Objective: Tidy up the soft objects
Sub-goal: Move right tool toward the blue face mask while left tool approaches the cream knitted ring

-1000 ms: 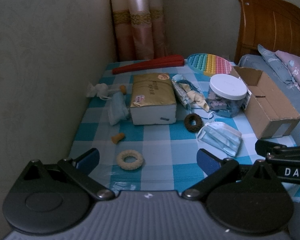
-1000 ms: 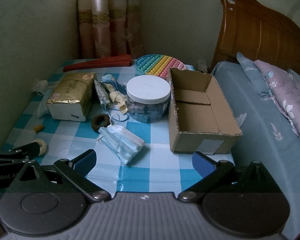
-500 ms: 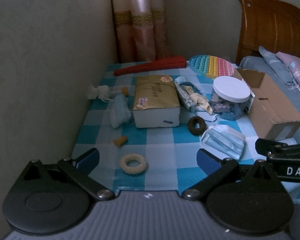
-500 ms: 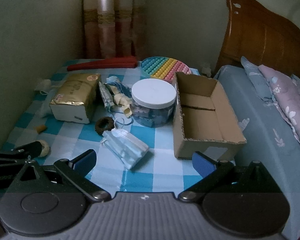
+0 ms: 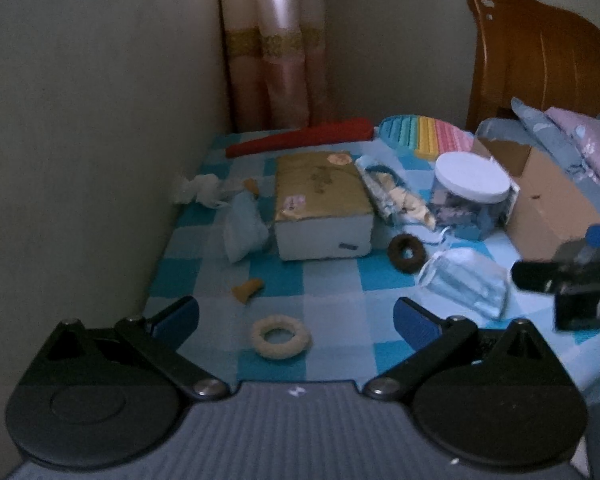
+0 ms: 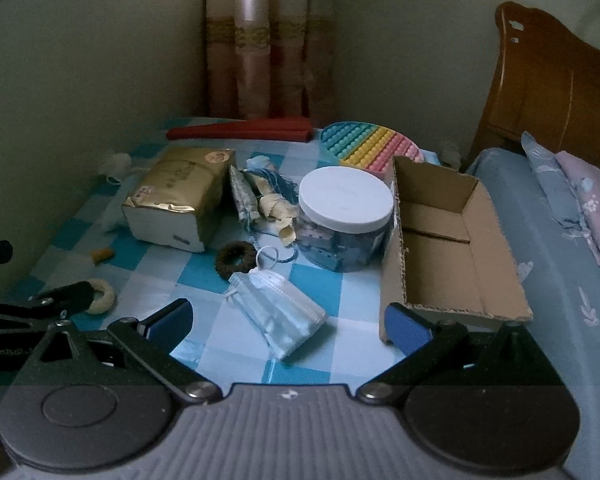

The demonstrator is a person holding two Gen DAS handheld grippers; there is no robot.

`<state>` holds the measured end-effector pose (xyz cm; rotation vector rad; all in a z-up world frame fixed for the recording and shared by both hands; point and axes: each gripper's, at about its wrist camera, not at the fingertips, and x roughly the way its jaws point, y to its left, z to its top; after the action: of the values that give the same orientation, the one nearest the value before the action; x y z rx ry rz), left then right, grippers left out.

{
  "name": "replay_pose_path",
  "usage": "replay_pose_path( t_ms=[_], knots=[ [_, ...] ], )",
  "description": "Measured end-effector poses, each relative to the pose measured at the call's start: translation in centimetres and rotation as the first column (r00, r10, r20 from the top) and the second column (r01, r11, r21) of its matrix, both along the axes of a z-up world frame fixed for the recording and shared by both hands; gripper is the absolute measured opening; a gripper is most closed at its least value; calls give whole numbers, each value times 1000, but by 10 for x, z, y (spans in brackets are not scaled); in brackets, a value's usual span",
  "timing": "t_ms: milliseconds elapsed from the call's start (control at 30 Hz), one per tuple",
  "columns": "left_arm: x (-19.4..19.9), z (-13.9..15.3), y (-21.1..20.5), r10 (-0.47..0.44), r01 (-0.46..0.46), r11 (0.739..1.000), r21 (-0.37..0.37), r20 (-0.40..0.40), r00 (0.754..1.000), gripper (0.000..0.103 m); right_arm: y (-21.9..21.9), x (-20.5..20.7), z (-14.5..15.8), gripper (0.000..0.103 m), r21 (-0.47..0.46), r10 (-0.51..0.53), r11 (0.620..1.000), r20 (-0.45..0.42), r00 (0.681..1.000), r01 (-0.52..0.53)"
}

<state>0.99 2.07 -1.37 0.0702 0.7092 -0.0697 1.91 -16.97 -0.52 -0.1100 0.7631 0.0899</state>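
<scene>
A blue checked cloth (image 5: pixel 332 280) carries the soft items. A cream hair ring (image 5: pixel 281 337) lies between the blue pads of my open left gripper (image 5: pixel 296 322). A brown hair ring (image 5: pixel 407 253) and a blue face mask (image 5: pixel 466 282) lie to its right. In the right wrist view my open right gripper (image 6: pixel 288 322) hovers just short of the face mask (image 6: pixel 278 312), with the brown hair ring (image 6: pixel 236 258) beyond it. An open cardboard box (image 6: pixel 444 244) with nothing in it stands to the right. Both grippers hold nothing.
A gold tissue pack (image 5: pixel 322 206), a white-lidded jar (image 6: pixel 346 218), a bundle of fabric strips (image 6: pixel 260 198), a rainbow pop mat (image 6: pixel 370 146) and a red foam wedge (image 5: pixel 300 142) crowd the back. A wall (image 5: pixel 80 160) is at the left, a bed (image 6: pixel 560 280) and headboard (image 6: pixel 556 92) at the right.
Both grippers have drawn back and risen a little, so the objects look smaller and farther. Nothing on the cloth has moved, and both grippers stay open.
</scene>
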Motion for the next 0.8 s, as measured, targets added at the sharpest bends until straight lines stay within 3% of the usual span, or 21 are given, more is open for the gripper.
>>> replay_pose_path(
  t_ms=[233,433,800],
  knots=[
    [1,-25,12,-18,18,999,45,2,1000,102,-3,13,-14,103,20,-1,1000,-43,999,2],
    [11,-54,17,-19,25,997,67,-92,996,102,-1,20,-22,103,23,14,1000,-58,998,-12],
    [23,-78,22,-34,35,999,5,-148,988,102,4,25,-38,103,20,89,996,-85,992,-88]
  ],
)
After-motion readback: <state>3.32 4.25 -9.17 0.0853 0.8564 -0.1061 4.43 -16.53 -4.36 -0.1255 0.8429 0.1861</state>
